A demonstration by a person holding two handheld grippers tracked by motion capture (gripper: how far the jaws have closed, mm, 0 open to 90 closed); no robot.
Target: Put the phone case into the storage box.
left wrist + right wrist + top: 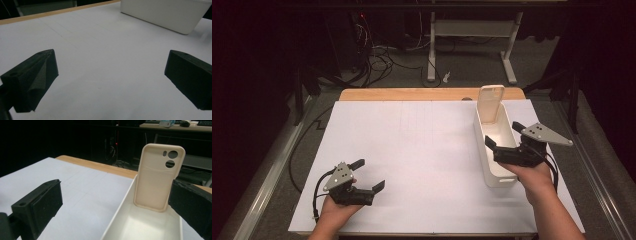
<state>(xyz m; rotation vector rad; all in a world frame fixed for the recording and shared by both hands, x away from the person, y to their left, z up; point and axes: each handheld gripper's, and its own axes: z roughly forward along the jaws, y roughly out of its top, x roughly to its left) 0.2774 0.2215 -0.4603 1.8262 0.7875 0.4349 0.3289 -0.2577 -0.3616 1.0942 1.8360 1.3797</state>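
High view: white sheet [422, 165] on wooden table [412, 94], dark room; both hand-held grippers' jaws apart.

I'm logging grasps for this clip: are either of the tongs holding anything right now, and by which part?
Nothing is held. The right tongs stand open over the white bin, apart from the phone case leaning at its far end. The left tongs are open over the white sheet.
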